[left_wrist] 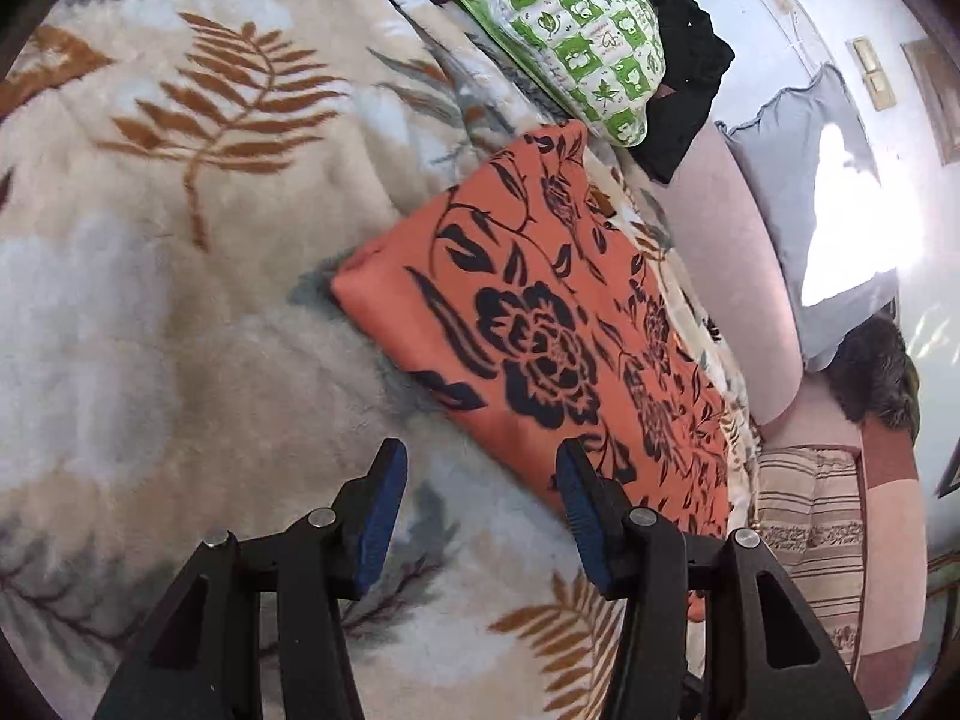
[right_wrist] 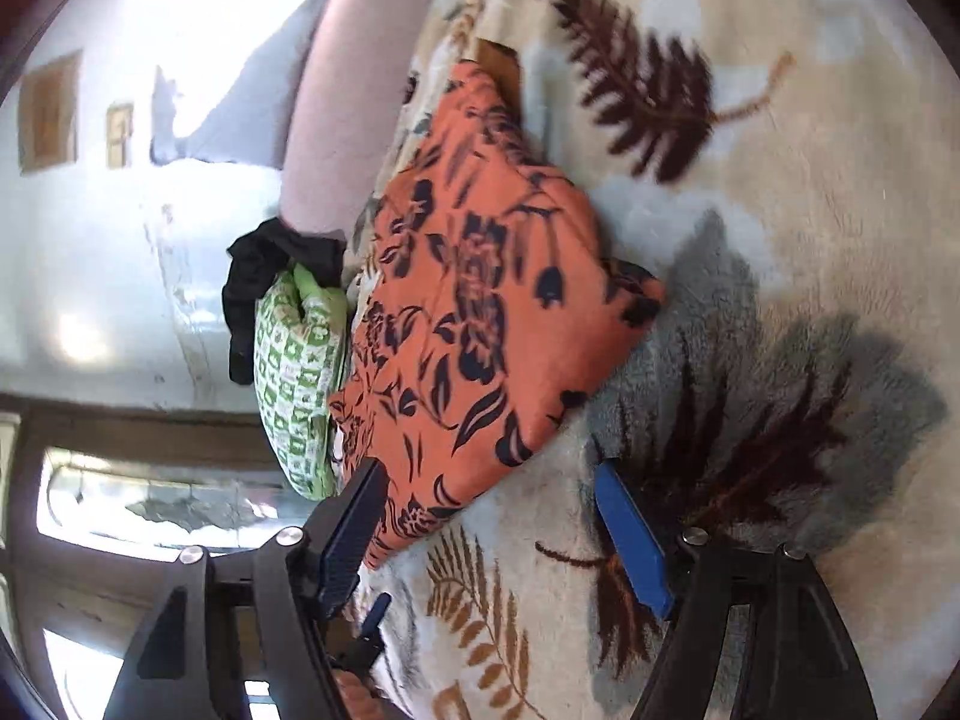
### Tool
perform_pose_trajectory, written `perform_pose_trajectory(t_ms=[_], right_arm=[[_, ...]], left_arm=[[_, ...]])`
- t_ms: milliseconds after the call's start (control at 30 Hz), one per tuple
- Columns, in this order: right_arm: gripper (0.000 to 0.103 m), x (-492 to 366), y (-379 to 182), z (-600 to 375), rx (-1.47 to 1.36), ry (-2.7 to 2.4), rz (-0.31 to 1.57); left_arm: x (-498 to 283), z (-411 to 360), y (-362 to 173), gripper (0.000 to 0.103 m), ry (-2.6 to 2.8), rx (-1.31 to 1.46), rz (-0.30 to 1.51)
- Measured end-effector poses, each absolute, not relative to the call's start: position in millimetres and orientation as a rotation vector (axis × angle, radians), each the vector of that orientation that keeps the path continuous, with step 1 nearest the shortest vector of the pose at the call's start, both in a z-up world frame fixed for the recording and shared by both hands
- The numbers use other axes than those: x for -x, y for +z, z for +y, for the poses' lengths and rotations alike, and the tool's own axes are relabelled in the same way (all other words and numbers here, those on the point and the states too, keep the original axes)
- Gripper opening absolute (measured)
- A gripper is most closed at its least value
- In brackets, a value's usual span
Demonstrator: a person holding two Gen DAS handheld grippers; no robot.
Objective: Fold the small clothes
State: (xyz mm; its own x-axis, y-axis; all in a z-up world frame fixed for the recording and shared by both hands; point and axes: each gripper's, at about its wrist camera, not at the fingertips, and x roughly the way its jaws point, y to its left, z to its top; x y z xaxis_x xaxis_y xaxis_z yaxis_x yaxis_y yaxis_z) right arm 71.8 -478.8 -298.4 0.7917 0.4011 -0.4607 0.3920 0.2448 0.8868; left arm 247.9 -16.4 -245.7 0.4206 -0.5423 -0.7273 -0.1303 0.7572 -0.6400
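An orange garment with a dark flower print (left_wrist: 540,324) lies folded into a flat oblong on a cream fleece blanket with leaf patterns (left_wrist: 180,300). My left gripper (left_wrist: 480,462) stands open just in front of the garment's near edge. Its right finger (left_wrist: 582,498) overlaps that edge and nothing is pinched. In the right wrist view the same garment (right_wrist: 480,312) runs away from me. My right gripper (right_wrist: 489,480) is open wide, and a corner of the cloth lies loose between its jaws. Neither pad presses on it.
A green-and-white patterned pillow (left_wrist: 576,42) and a black garment (left_wrist: 684,90) lie beyond the orange one. A pink padded edge (left_wrist: 738,276) borders the blanket, with a grey-blue cloth (left_wrist: 798,150) behind it. A striped cushion (left_wrist: 804,528) lies lower right.
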Motion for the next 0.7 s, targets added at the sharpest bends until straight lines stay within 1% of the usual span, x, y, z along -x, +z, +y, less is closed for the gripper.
perform_pose_trajectory(t_ms=[100, 233, 367, 467, 500, 533, 667, 700], right_arm=[[0.075, -79, -297, -489, -1.327, -0.010, 0.692], [0.074, -106, -306, -487, -1.357, -0.023, 0.681], [0.074, -116, -306, -494, -1.372, -0.031, 0.638], [0.075, -119, -306, -498, -1.408, -0.032, 0.565], [0.075, -119, -305, -499, -1.416, -0.026, 0.530], [0.075, -119, -304, -501, -1.416, -0.028, 0.504], [0.064, -122, -306, -503, -1.380, -0.085, 0.531], [0.064, -122, -308, -504, -1.385, -0.091, 0.535]], left_arm=[[-263, -24, -256, 0.053, -0.301, 0.780, 1.114], [-284, -26, -269, 0.053, -0.309, 0.912, 1.090], [-293, -29, -274, 0.052, -0.300, 0.967, 1.057], [-289, -29, -271, 0.052, -0.286, 0.976, 1.028], [-287, -30, -270, 0.046, -0.268, 0.966, 1.023], [-283, -31, -270, 0.037, -0.241, 0.945, 1.025], [-277, -35, -268, 0.036, -0.195, 0.887, 1.015], [-278, -37, -268, 0.041, -0.184, 0.879, 1.015]])
